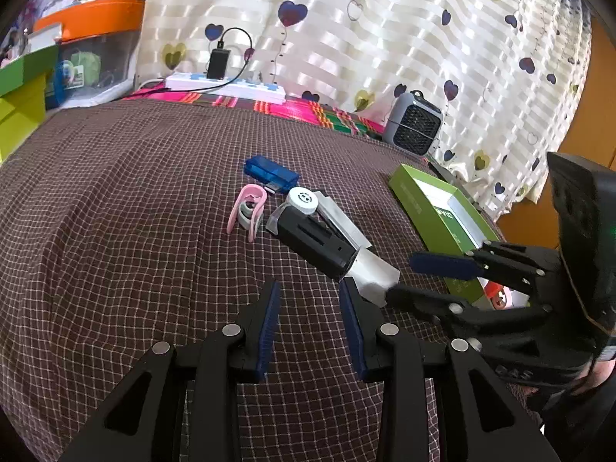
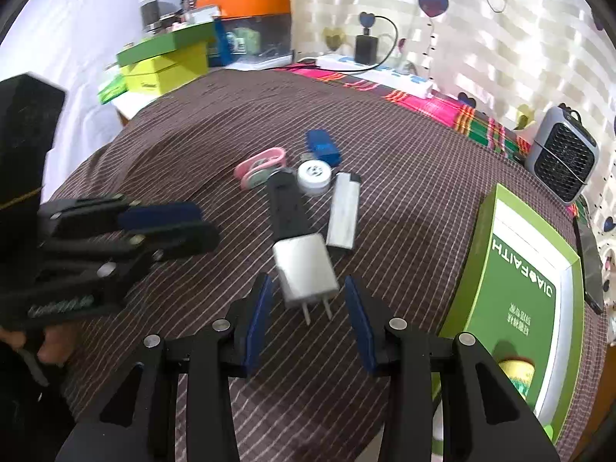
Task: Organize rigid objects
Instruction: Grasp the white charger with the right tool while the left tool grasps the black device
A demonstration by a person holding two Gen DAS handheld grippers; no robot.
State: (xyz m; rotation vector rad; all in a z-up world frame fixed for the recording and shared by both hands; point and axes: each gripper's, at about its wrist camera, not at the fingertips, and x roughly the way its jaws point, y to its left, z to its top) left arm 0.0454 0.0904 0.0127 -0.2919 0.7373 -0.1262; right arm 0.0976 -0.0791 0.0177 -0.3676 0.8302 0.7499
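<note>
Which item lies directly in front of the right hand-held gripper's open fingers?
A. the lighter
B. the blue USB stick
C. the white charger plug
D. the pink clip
C: in the right wrist view the white charger plug lies prongs-first just ahead of the open right hand-held gripper.

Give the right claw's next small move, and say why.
Probably ease the right claw forward and close on the white charger. The claw is open, the charger lies just ahead between its fingers with prongs toward it, and the green box sits beside it.
</note>
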